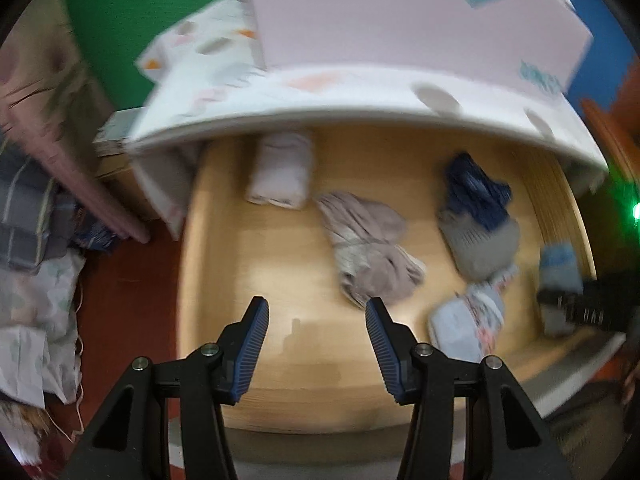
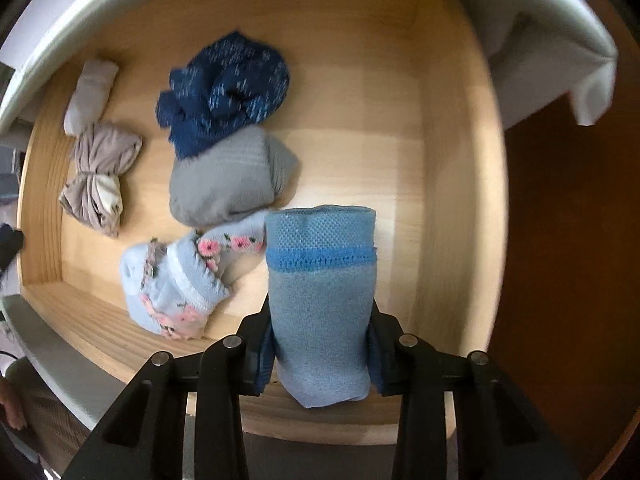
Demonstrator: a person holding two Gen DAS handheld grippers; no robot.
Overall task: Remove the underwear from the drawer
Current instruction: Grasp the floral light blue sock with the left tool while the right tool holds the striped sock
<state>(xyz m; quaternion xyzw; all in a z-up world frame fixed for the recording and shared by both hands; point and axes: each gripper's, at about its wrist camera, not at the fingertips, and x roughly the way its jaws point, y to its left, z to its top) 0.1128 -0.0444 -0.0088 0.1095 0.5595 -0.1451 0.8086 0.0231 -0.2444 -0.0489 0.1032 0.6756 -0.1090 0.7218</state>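
An open wooden drawer (image 1: 224, 264) (image 2: 448, 184) holds several rolled pieces of underwear. My right gripper (image 2: 320, 320) is shut on a light blue roll with a darker blue band (image 2: 322, 300) and holds it over the drawer's front right part; this roll also shows in the left wrist view (image 1: 560, 276). My left gripper (image 1: 316, 312) is open and empty above the drawer's front middle, just short of a beige roll (image 1: 368, 248) (image 2: 100, 176). A navy roll (image 2: 224, 92) (image 1: 476, 188), a grey roll (image 2: 228, 180) (image 1: 484, 244), a floral blue roll (image 2: 176, 284) (image 1: 468, 320) and a white roll (image 1: 280, 172) (image 2: 92, 92) lie in the drawer.
A white mattress edge with a patterned sheet (image 1: 320, 96) (image 2: 540, 60) overhangs the drawer's back. Folded clothes and bedding (image 1: 36, 240) lie on the red-brown floor (image 1: 124, 300) to the left. A pink box (image 1: 400, 16) lies on the bed.
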